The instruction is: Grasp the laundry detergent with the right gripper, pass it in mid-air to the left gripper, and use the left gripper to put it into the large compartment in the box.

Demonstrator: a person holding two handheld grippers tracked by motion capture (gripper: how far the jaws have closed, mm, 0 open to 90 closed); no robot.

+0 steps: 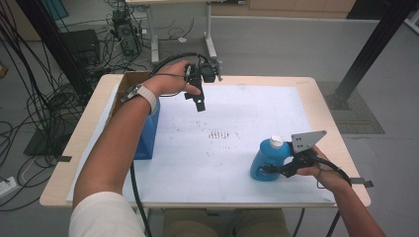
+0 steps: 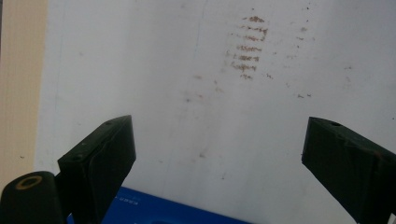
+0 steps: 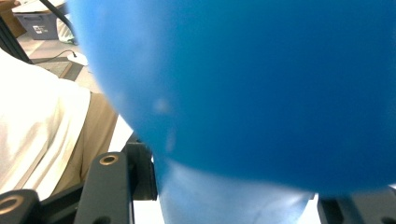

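We've got the right hand-held gripper (image 1: 276, 170) clenched on the blue bottle (image 1: 267, 160), low on its body, near the right front of the tabletop (image 1: 316, 94). The bottle stands upright on the white sheet (image 1: 232, 163), white cap (image 1: 276, 141) on top. In the right gripper view the bottle (image 3: 243, 84) is squeezed between the jaws at its lower part.

The left hand-held gripper (image 1: 197, 96) is released, jaws wide, nothing between them, held above the far left of the sheet. Its own view looks down on the sheet (image 2: 177, 116) and brown smudges (image 2: 250, 46), with a blue edge (image 2: 149, 210) at the bottom (likely the blue box).

Our read of the step: hold or move the bottle by the right grip. To do it well:
- keep the squeeze even; the bottle looks like soft plastic and may dent or slip
- grip is low, so lift straight up and keep it vertical
- if the cap is next, we bring the left hand-held gripper over from above

Around: the blue box (image 1: 148, 131) stands at the left edge beside the left forearm, with a cardboard box (image 1: 131, 81) just behind it. Both are well apart from the bottle. The middle of the sheet carries only smudges (image 1: 222, 134), so nothing blocks the path between the two grippers. The cable (image 1: 333, 168) trailing from the right gripper could snag at the table edge.
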